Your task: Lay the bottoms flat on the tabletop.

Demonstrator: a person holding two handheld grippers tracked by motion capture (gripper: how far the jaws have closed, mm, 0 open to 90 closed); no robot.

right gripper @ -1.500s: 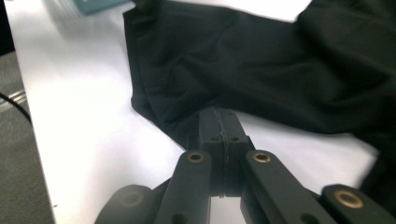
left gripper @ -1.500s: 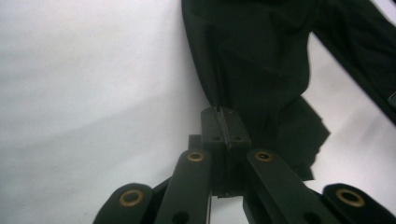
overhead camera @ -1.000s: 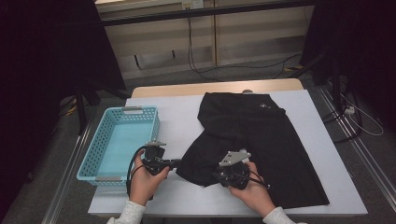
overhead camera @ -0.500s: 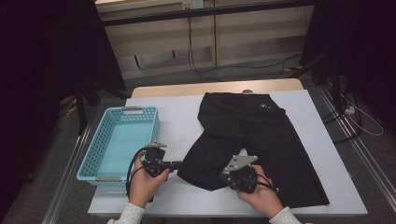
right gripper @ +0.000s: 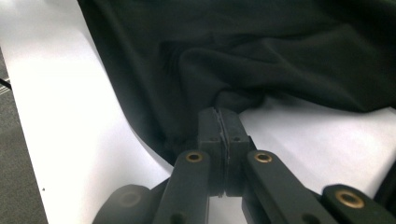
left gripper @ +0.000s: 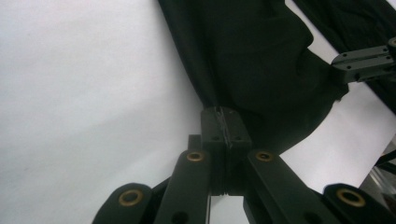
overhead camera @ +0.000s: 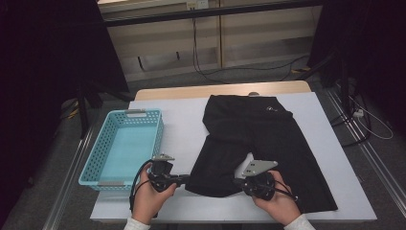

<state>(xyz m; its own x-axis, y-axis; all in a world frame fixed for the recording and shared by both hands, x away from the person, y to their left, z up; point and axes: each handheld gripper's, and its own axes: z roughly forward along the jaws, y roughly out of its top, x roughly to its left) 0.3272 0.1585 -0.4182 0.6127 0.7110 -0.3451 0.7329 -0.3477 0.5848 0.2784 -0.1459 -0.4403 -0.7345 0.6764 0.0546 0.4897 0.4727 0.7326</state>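
While one basket (overhead camera: 125, 146) sits aside, two grippers' jaws clench one black garment's (overhead camera: 258, 139) hem.

Both forearms come in low and near each other. The left hand-held gripper (overhead camera: 187, 179) and the right hand-held gripper (overhead camera: 238, 181) point inward, jaws pressed together.

Sitting at the left of the white rectangular tabletop (overhead camera: 182, 120): a light blue perforated plastic basket (overhead camera: 125, 143). Trailing across the grey floor beyond: black cables (overhead camera: 210, 72).
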